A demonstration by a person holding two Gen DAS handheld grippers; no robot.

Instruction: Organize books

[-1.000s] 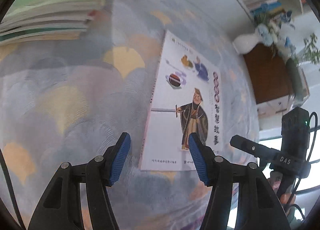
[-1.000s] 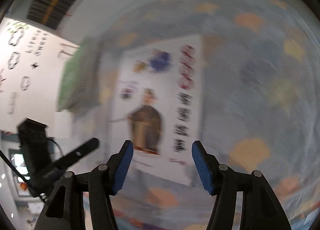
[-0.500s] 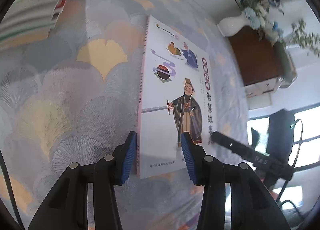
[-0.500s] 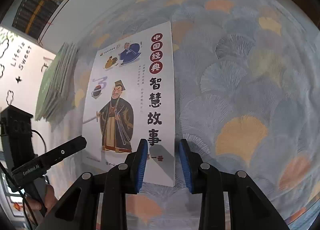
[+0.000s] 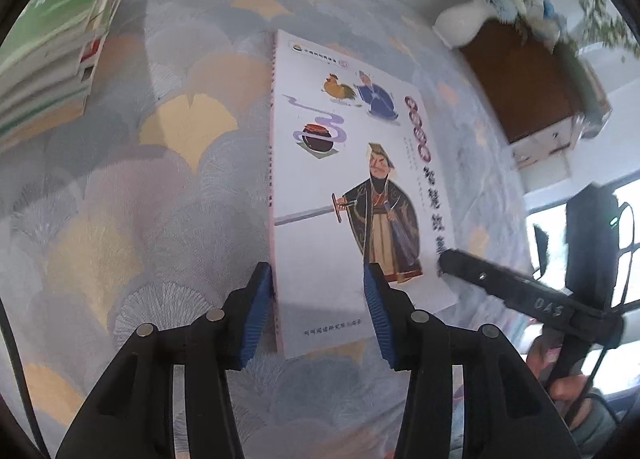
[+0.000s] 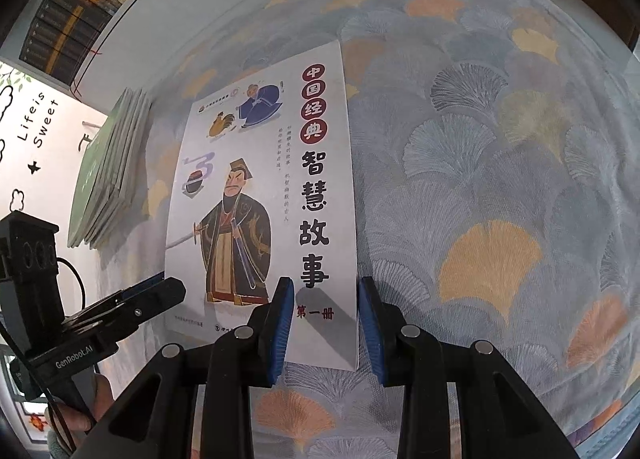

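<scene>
- Left wrist view: left claw (image 5: pixel 318 311) straddles the white book's (image 5: pixel 344 187) spine corner, jaws apart after narrowing.
- Right claw (image 6: pixel 325 323) likewise astride the opposite corner, unclamped.
- Risk: flat thin cover on the desk (image 6: pixel 500 179) may slide rather than lift.

The left gripper (image 5: pixel 318 311), its jaws having just narrowed and then eased slightly apart, straddled the spine corner of the illustrated book (image 5: pixel 352 195) lying flat on the ginkgo-patterned tablecloth (image 5: pixel 140 199); the right gripper (image 5: pixel 444 265) touched the book's other edge.
</scene>
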